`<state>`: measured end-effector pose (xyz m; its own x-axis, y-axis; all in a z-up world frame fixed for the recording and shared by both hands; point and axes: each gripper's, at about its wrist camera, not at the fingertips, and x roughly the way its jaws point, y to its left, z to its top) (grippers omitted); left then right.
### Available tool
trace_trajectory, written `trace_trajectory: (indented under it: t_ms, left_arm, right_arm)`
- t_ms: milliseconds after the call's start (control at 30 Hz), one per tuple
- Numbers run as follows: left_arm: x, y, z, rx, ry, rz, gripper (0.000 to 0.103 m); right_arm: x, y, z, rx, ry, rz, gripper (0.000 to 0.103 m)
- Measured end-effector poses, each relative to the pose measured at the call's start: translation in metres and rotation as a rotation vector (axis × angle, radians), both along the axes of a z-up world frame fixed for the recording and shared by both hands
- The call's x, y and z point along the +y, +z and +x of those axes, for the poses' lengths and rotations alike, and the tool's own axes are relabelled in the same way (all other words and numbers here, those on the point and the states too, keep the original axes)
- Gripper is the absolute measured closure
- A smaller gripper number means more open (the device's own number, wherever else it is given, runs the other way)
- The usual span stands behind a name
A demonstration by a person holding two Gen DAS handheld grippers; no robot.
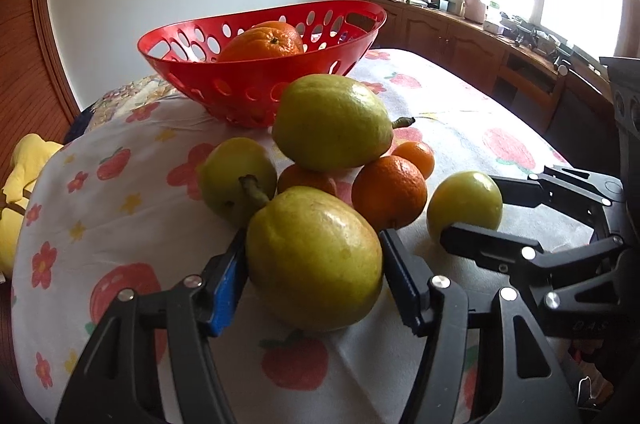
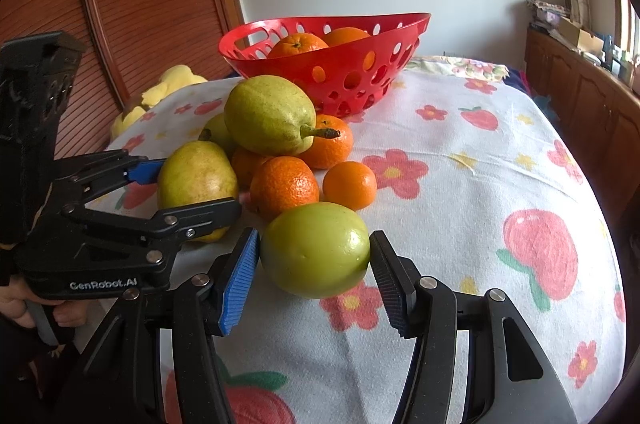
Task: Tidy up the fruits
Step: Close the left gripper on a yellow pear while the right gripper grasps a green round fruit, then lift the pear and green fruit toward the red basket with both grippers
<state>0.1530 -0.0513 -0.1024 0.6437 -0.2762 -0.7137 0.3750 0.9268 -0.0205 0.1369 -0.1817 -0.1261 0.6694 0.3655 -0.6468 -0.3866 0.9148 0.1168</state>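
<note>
My left gripper (image 1: pixel 314 256) is closed around a yellow-green pear (image 1: pixel 312 256) that lies on the cloth; its pads touch both sides. It also shows in the right wrist view (image 2: pixel 194 176). My right gripper (image 2: pixel 314 256) brackets a round green apple (image 2: pixel 316 248), pads touching or nearly touching its sides; the apple also shows in the left wrist view (image 1: pixel 464 206). Behind lies a pile: another pear (image 2: pixel 270 114) on top of several oranges (image 2: pixel 284 186). A red perforated basket (image 1: pixel 248 84) at the back holds oranges (image 1: pixel 262 42).
A flowered white cloth (image 2: pixel 460 184) covers the table. A yellow soft toy (image 2: pixel 168 84) lies at the table's left edge by a wooden door. A wooden cabinet (image 1: pixel 460 36) with clutter runs along the window on the right.
</note>
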Motion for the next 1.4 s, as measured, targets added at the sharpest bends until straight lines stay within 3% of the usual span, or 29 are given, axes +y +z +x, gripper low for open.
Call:
trace_trajectory:
  t_ms: [367,800,1400]
  left_arm:
    - [0.021,0.009,-0.022,-0.024,0.001,0.002,0.040]
    - [0.036,-0.001,-0.028,-0.007,0.024,0.005,0.039]
    - [0.045,0.005,-0.028,-0.033,0.050,-0.046,0.040]
  right_arm:
    - [0.001,-0.001,0.001,0.008,0.002,-0.002,0.045]
    - [0.001,-0.001,0.001,0.010,0.002,-0.001,0.045]
    - [0.005,-0.003,0.002,0.024,0.012,-0.017,0.045]
